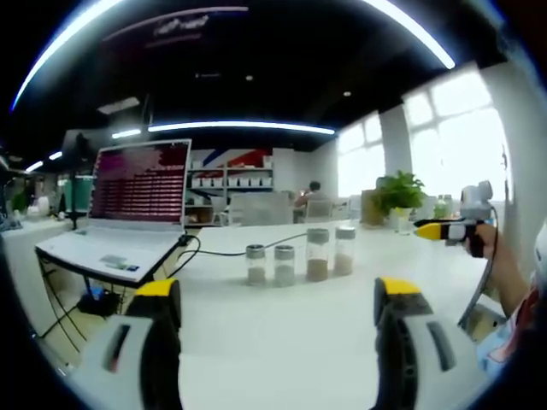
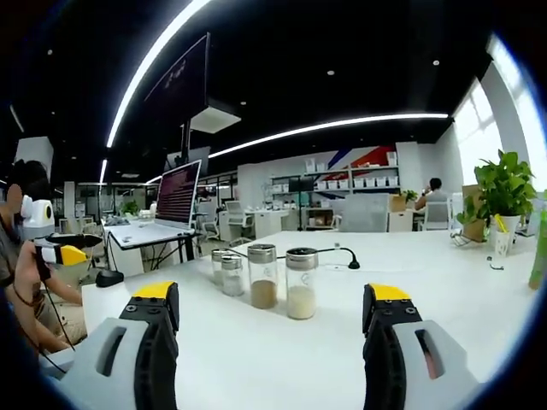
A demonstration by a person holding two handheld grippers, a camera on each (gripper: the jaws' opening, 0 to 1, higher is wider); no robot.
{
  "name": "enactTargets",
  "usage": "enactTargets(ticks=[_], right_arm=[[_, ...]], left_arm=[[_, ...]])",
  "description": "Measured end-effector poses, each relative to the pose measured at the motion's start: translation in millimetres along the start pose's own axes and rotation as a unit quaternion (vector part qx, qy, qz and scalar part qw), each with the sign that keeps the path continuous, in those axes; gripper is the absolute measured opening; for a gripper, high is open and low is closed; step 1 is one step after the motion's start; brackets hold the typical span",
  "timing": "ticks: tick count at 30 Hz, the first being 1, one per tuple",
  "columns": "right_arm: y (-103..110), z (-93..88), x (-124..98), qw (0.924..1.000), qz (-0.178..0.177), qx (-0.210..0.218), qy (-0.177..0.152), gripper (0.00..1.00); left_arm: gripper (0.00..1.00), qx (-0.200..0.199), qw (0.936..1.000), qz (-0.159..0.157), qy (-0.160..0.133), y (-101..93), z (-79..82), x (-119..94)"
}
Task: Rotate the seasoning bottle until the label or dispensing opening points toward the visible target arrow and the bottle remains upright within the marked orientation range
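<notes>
Four upright bottles in a row on the white counter, ahead of both tongs; two taller at one end, two shorter at the other, toward the laptop. Left tongs spread wide, holding nothing, well short of the bottles. Right tongs likewise agape, empty.

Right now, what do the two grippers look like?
Both match. The left gripper has two chunky light-grey jaws with black inner faces, yellow tips and a dark slot on each jaw. The right gripper looks the same. From the side, each shows a yellow-and-black nose on a white body, gripped by a person's hand.
</notes>
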State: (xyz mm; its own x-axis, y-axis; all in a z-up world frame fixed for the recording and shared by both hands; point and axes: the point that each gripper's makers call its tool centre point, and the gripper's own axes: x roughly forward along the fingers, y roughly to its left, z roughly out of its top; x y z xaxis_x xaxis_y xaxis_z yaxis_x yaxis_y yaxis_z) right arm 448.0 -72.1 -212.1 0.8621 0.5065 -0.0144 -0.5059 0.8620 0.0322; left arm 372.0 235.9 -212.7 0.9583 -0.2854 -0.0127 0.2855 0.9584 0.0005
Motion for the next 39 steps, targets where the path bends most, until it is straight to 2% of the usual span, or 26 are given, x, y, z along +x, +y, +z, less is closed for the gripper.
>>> enactTargets(ticks=[23,31,39], right_arm=[[14,-5.4,45,0.9999,0.009,-0.003,0.010,0.81],[22,1.2,60,0.9999,0.013,-0.010,-0.001,0.76],[25,0.3,76,0.9999,0.011,-0.010,-0.001,0.72]], left_arm=[[0.99,-0.005,1.0000,0.000,0.002,2.1,-1.4,-3],[0.99,-0.006,1.0000,-0.002,0.001,0.7,-1.3,-1],[0.99,-0.008,1.0000,-0.002,0.003,2.7,-1.9,-1]])
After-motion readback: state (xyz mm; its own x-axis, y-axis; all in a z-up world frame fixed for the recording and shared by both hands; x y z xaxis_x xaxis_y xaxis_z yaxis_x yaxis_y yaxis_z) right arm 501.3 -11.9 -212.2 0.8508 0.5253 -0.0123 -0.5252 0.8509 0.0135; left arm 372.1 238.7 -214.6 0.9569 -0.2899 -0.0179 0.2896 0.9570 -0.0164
